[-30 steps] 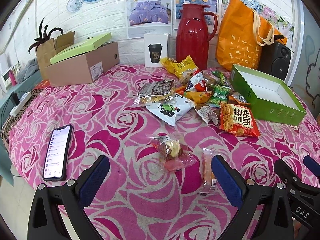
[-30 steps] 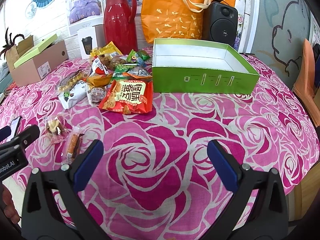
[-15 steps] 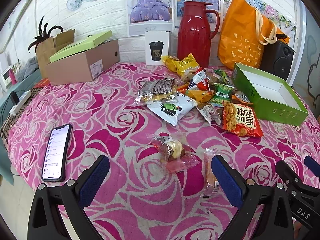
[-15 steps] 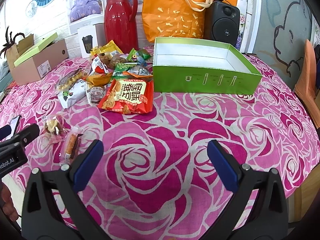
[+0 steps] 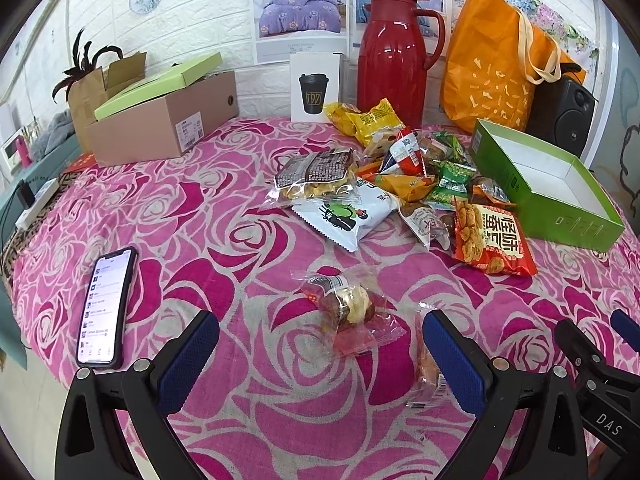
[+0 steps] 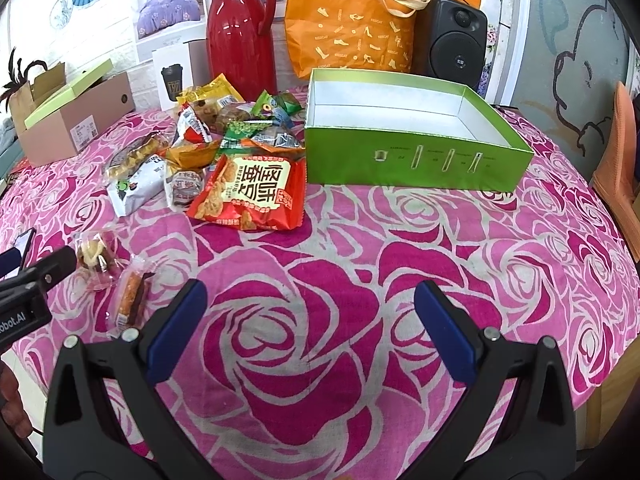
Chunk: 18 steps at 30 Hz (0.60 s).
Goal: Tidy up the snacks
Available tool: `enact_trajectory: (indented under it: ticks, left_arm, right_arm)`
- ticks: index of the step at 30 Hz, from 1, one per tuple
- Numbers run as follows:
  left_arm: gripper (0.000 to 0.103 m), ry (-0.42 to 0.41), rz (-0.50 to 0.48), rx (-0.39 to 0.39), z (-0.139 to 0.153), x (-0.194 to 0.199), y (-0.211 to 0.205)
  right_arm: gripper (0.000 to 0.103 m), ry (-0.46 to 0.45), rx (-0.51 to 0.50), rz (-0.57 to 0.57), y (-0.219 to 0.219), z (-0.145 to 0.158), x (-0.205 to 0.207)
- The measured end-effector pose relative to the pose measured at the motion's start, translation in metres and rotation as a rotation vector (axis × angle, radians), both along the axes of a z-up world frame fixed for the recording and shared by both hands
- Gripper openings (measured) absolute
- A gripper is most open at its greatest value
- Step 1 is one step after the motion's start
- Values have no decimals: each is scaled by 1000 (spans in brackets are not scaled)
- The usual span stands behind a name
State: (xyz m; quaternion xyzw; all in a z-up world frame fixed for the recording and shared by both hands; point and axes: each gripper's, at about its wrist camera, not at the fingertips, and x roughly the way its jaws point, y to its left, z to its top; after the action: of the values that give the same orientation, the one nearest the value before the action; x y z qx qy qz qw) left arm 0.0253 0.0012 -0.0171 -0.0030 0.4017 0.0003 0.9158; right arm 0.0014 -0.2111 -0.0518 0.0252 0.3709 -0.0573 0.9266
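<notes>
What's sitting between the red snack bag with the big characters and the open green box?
Nothing: in the right wrist view the red snack bag lies just left of the green box, with only bare rose tablecloth between them.

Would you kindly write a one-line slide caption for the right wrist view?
Open right gripper hovers over the rose tablecloth, facing a snack pile beside an empty green box.

One open green cardboard box (image 6: 416,158) and one brown cardboard shoebox (image 5: 160,124). One red plastic thermos jug (image 5: 394,52), one orange tote bag (image 5: 492,76), one black speaker (image 6: 456,44), one black smartphone (image 5: 105,308). Two clear-wrapped pastries (image 5: 348,308) lie apart from one heap of mixed snack packets (image 5: 400,184), too overlapped to count.
</notes>
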Motion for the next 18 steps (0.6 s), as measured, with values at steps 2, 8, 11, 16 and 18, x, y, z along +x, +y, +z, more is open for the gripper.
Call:
enact_trajectory:
  ticks: [2, 8, 11, 16, 18]
  left_arm:
    - [103, 4, 1, 1, -1, 2, 0]
    - [103, 16, -7, 0, -5, 10, -2]
    - [103, 21, -14, 7, -6, 14, -5]
    - [103, 30, -20, 6, -9, 19, -7]
    - [103, 36, -23, 6, -10, 22, -8]
  right_arm:
    - [103, 2, 1, 2, -1, -1, 3]
    - [103, -4, -13, 10, -4, -2, 11]
    - [103, -11, -23, 16, -5, -1, 15]
    - [103, -22, -18, 31, -7, -2, 21]
    - [103, -35, -14, 36, -8, -2, 23]
